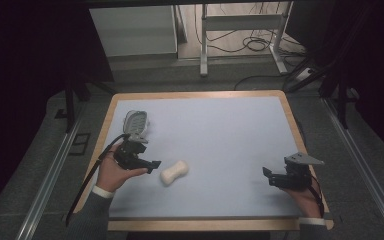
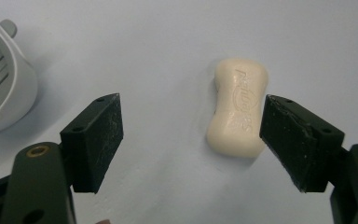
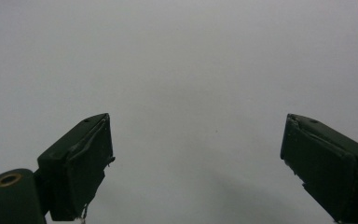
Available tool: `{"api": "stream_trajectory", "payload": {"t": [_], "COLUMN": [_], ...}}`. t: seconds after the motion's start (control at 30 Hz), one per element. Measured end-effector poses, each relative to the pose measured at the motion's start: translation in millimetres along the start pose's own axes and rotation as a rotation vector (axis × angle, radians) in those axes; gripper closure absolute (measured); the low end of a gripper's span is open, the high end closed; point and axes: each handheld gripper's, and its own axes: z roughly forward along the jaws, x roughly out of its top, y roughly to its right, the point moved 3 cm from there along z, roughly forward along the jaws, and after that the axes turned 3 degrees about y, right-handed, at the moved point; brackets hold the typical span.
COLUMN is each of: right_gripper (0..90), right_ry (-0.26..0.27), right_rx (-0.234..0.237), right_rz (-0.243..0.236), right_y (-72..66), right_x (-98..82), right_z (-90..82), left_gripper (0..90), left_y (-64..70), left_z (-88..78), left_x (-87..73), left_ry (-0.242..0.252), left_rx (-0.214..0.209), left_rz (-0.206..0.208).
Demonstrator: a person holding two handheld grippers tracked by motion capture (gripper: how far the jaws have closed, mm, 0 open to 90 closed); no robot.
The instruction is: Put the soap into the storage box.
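I had the left gripper [image 1: 149, 165] spread wide with the soap bar [image 2: 237, 112] lying on the table [image 1: 220, 135] just ahead, off-centre toward its right jaw, long axis running roughly along my approach. The right gripper [image 1: 272, 175], also open, sat well apart.

The soap bar [image 2: 237, 112] looks waxy and smooth, cream with a soft sheen and embossed lettering. The soap dish [image 2: 2, 88] is glossy light-grey plastic with slots. The bench [image 1: 230, 135] has a matt pale-blue top edged in bare wood. The fingers [image 2: 95, 140] are matt black, slightly scuffed, with brass-coloured metal rivets.
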Motion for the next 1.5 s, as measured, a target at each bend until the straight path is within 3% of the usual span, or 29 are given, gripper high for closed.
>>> {"api": "stream_trajectory", "payload": {"t": [0.47,0.77,0.9,1.03,1.2,1.5], "right_gripper": [9.8,9.9,9.9,9.9,9.9,9.9], "right_ry": [0.006,0.0,-0.002,-0.012,-0.022,-0.019], "right_rx": [-0.024,-0.011,-0.009,-0.016,-0.021,-0.032], "right_rz": [-0.003,-0.01,-0.012,-0.014,-0.028,-0.018], "right_y": [0.9,-0.1,0.1,-0.2,-1.8,1.1], "right_x": [1.3,0.8,0.3,-1.0,-1.8,-2.1], "right_z": [-0.4,0.7,1.0,2.4,4.2,2.9], "left_gripper": [21.9,22.4,24.1,24.3,26.5,28.5], "left_y": [15.4,29.5,35.5,40.6,44.7,46.0], "left_z": [29.5,44.2,51.3,62.6,69.5,84.2], "left_x": [2.9,5.7,8.1,7.8,8.5,8.8], "left_ry": [-0.079,-0.136,-0.153,-0.196,-0.211,-0.265], "left_rx": [-0.032,-0.061,-0.04,-0.052,-0.05,-0.039], "left_rz": [0.035,0.071,0.085,0.1,0.096,0.112]}}
